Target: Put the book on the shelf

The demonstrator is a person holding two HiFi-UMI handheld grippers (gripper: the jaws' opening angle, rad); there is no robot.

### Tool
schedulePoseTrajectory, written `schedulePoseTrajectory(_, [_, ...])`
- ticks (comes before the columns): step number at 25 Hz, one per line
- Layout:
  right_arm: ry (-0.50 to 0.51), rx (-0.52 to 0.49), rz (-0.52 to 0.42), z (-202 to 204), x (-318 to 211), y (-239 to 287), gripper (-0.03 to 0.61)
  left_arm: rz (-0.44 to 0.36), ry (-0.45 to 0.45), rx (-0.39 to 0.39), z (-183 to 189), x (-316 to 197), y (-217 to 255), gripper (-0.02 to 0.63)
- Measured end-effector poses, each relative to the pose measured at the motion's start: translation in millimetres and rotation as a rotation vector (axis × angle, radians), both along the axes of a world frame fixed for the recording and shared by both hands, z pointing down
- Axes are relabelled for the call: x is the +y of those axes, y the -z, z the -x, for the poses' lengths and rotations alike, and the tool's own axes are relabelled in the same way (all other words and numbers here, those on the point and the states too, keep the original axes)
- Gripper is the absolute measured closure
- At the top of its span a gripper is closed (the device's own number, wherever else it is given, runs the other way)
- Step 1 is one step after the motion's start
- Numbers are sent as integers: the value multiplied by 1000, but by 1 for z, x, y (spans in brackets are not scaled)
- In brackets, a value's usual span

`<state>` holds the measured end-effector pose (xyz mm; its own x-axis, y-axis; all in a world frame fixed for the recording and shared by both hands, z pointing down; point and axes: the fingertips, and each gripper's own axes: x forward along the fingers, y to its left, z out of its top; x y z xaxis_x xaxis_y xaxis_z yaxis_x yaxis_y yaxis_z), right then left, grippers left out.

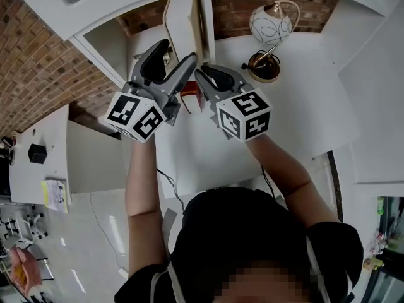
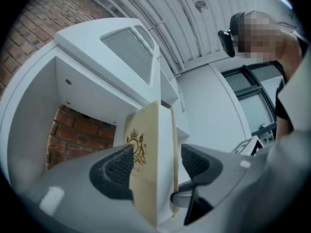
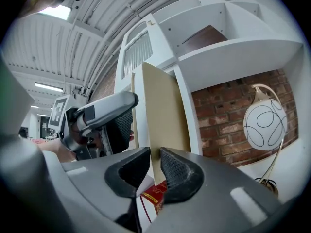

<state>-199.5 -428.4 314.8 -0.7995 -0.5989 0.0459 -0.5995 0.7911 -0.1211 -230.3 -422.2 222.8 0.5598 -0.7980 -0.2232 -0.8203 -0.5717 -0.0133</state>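
Note:
A cream book with a gold crest point(image 2: 146, 144) stands upright at the front of the white shelf unit point(image 1: 107, 40). From above I see the book's point(image 1: 186, 27) top edge, with both grippers at its near end. My left gripper point(image 2: 155, 161) straddles it. One pad lies against the crested cover and the other stands clear of the pages, so it is open. In the head view this left gripper point(image 1: 178, 50) reaches in from the left. My right gripper point(image 3: 151, 164) is shut on the thin edge of the book's point(image 3: 163, 106) back cover. From above, the right gripper point(image 1: 208, 77) sits just right of the book.
A red, gold-printed item point(image 3: 154, 194) lies below the right jaws, at the foot of the book point(image 1: 189, 100). A round white lamp point(image 1: 270, 24) on a dark base stands on the white tabletop point(image 1: 297, 112) to the right, against a brick wall point(image 3: 228, 125). The left gripper point(image 3: 104, 113) shows beyond the book.

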Motion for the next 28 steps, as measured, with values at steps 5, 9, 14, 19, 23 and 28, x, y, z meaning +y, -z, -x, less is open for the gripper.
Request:
schedulePoseTrajectory(5, [-26,0,1,-3,-7,1,511,24,54,-28,8,-6,-16,411])
schedulePoseTrajectory(9, [-40,-2,1,-3,-12,0,512,56,72,-78,3,-14,-29,445])
schedulePoseTrajectory(14, [-73,5,7,-8,-22,-1,521,61,74,-83,-4,-24,-31,474])
schedulePoseTrajectory(19, [-93,-7,30,-16,-26,-5,540,69,79,-87,-6,-35,-31,474])
schedulePoseTrajectory(23, [-92,-9,37,-18,-28,-8,540,72,68,-56,-5,-41,-33,474])
schedulePoseTrajectory(28, [-97,-5,41,-17,-34,-8,538,76,61,-34,-4,-50,-33,473])
